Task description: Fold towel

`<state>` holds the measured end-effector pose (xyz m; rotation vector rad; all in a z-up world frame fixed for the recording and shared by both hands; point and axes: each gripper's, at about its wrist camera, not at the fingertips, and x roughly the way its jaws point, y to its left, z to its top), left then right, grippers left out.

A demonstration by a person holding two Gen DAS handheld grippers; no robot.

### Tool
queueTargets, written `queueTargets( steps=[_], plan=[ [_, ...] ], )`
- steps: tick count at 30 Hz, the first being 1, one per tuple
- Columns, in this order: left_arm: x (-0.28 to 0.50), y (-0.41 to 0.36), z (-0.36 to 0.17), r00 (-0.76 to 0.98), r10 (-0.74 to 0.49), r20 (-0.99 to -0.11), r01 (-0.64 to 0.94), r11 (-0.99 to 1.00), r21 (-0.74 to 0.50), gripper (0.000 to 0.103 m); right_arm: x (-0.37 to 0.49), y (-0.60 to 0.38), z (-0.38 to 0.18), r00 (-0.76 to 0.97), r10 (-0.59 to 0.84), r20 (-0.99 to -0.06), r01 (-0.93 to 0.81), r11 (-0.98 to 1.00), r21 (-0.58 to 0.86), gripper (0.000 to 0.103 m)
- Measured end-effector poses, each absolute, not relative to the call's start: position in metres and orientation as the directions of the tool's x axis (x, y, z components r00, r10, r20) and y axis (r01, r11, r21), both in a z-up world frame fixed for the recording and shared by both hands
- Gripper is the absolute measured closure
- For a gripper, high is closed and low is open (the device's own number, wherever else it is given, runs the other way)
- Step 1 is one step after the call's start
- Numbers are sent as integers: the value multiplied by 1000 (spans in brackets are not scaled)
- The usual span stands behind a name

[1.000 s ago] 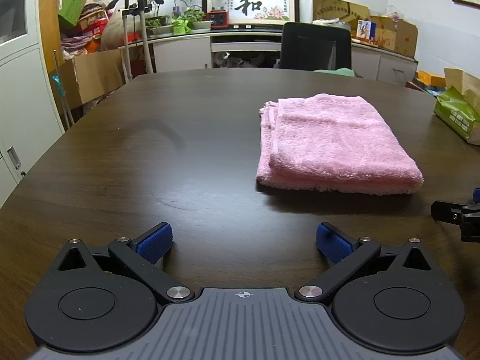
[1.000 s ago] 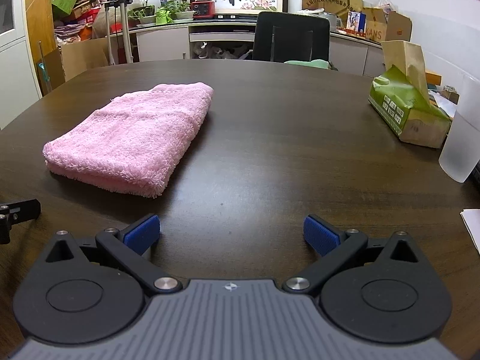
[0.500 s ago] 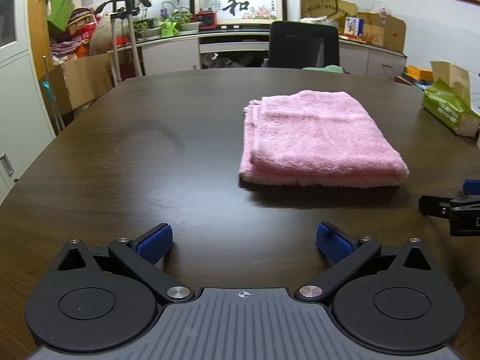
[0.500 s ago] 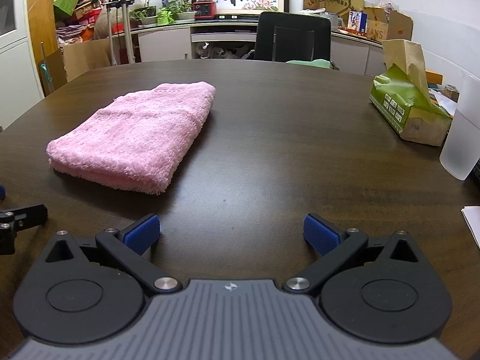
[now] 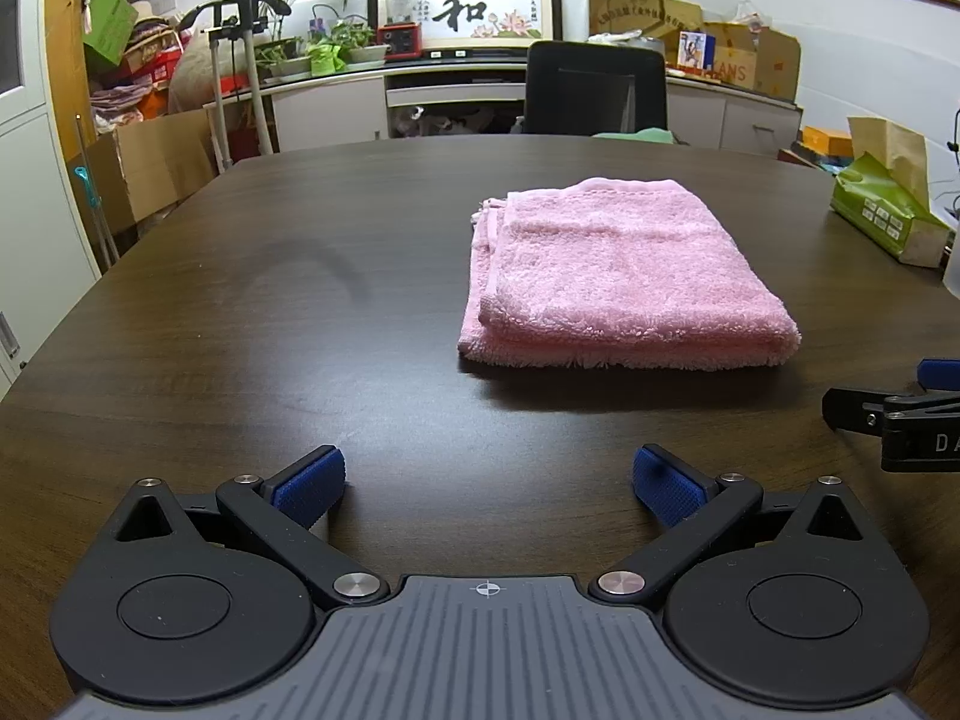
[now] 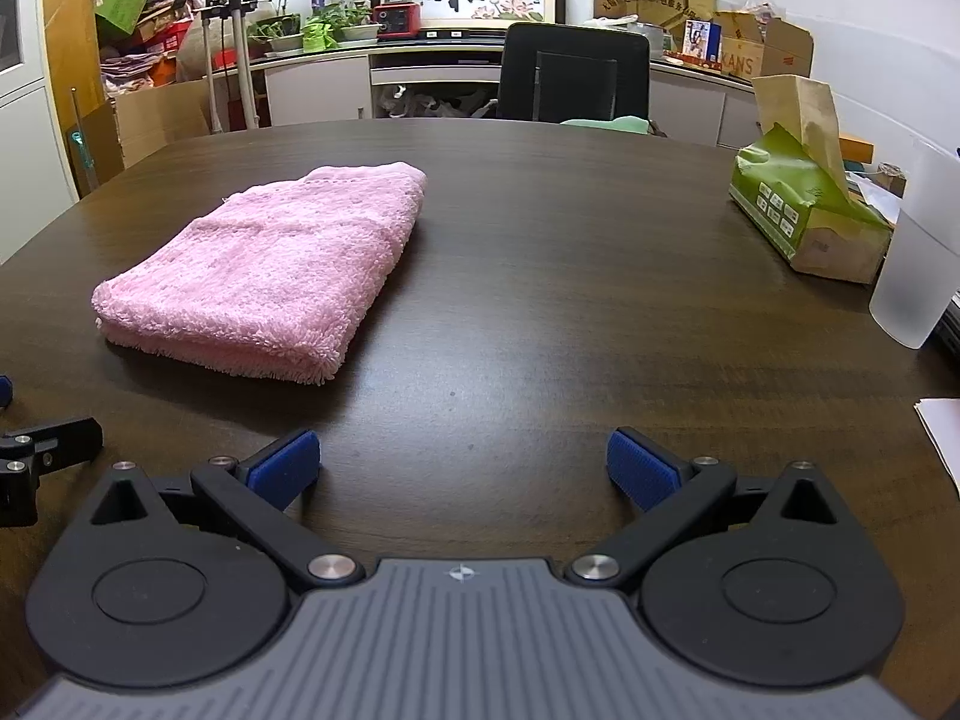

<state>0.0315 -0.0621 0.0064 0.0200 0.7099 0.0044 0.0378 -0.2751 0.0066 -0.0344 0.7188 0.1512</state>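
Note:
A pink towel [image 5: 618, 276] lies folded into a thick rectangle on the dark wooden table [image 5: 270, 312]. It also shows in the right wrist view [image 6: 270, 264], ahead and to the left. My left gripper [image 5: 487, 486] is open and empty, near the table's front, with the towel ahead and slightly right. My right gripper [image 6: 462, 468] is open and empty, apart from the towel. Part of the right gripper [image 5: 900, 420] shows at the right edge of the left wrist view, and part of the left gripper [image 6: 42, 450] at the left edge of the right wrist view.
A green tissue pack [image 6: 804, 210] and a frosted plastic cup [image 6: 918, 270] stand at the table's right side, with white paper [image 6: 942, 432] at the right edge. A black office chair [image 6: 576, 78] stands behind the table's far edge. Cabinets and boxes line the walls.
Both grippers have drawn back a little from the towel and stayed open. The left wrist view has swung so the towel sits nearer its middle. The towel has not moved.

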Motion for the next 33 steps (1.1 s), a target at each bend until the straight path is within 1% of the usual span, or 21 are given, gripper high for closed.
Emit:
queueTargets(
  steps=[33],
  plan=[
    [31, -57, 7, 758, -13, -652, 30, 999, 14, 0, 37, -275, 6, 743, 125, -658, -148, 989, 20, 0]
  ],
)
